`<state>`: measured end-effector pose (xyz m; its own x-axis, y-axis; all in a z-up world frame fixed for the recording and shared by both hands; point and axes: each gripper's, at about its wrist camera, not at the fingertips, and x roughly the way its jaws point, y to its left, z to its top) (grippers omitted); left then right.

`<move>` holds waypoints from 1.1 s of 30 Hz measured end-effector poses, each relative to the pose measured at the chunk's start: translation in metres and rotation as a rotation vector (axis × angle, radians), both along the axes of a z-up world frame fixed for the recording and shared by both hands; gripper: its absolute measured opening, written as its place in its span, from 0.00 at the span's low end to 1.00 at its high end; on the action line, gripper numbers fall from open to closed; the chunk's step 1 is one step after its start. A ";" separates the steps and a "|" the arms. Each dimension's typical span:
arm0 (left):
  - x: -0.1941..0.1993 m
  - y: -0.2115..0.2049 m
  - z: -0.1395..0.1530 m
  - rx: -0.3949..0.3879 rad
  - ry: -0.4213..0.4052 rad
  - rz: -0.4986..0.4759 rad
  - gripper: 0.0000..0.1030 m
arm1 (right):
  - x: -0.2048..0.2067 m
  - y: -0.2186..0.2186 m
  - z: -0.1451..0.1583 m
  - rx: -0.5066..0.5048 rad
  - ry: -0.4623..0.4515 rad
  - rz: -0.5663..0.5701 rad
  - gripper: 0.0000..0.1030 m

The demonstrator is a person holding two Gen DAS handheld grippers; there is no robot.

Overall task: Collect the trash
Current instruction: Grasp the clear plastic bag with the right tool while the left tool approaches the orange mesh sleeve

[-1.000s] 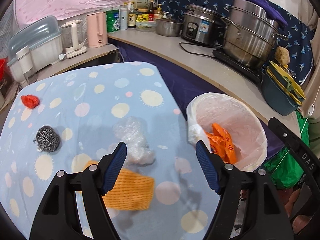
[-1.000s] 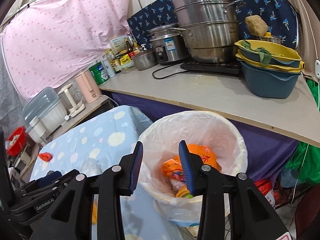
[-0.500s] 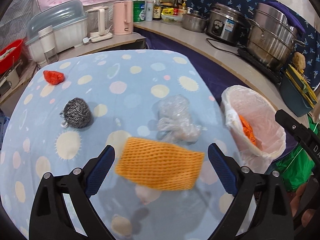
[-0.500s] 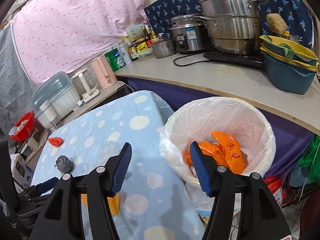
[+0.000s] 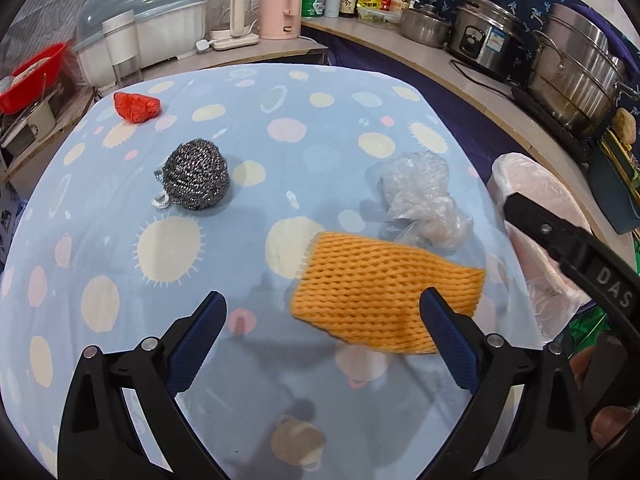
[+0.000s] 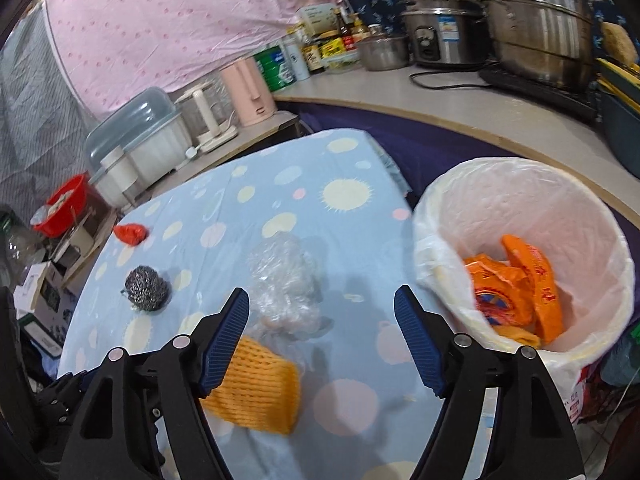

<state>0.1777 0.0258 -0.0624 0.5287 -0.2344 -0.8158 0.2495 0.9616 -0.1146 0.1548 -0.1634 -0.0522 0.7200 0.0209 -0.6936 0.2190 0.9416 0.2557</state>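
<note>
On the blue spotted tablecloth (image 5: 320, 128) lie an orange foam net sleeve (image 5: 384, 304), a crumpled clear plastic bag (image 5: 420, 200), a steel wool scourer (image 5: 196, 180) and a red wrapper (image 5: 136, 106). My left gripper (image 5: 324, 320) hovers above the cloth, its jaws still opening with nothing held; the orange sleeve lies just beyond the right finger. My right gripper (image 6: 320, 320) is opening too and is empty, above the clear bag (image 6: 286, 284) and the sleeve (image 6: 256, 388). To its right stands the white-lined bin (image 6: 440, 216) with orange wrappers (image 6: 516, 288) inside.
A curved counter (image 6: 460, 108) behind the table carries steel pots, a rice cooker, bottles, a pink kettle and a covered dish rack. A red bowl (image 5: 32, 76) sits at far left. The right gripper's black arm (image 5: 580, 264) crosses the left wrist view beside the bin (image 5: 532, 184).
Both grippers have swung left from the bin over the table and sunk toward it, and both sets of jaws have spread wider. The trash items on the cloth lie where they were.
</note>
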 end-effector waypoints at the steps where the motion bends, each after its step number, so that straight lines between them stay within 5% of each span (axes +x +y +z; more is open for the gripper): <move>1: 0.001 0.001 -0.001 0.002 0.004 0.003 0.91 | 0.005 0.004 -0.003 -0.002 0.010 0.013 0.71; 14: 0.012 0.013 -0.019 0.002 0.050 0.022 0.91 | 0.046 0.023 -0.044 -0.008 0.096 0.082 0.70; 20: 0.012 0.007 -0.021 -0.006 0.056 0.003 0.91 | 0.046 0.016 -0.050 -0.017 0.116 0.080 0.34; 33: 0.011 -0.037 -0.030 -0.042 0.072 -0.078 0.91 | -0.003 -0.037 -0.022 0.025 0.033 -0.058 0.30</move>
<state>0.1887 -0.0114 -0.0929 0.4482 -0.3070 -0.8395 0.3133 0.9336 -0.1741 0.1518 -0.2009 -0.0738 0.6970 -0.0025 -0.7171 0.2821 0.9203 0.2710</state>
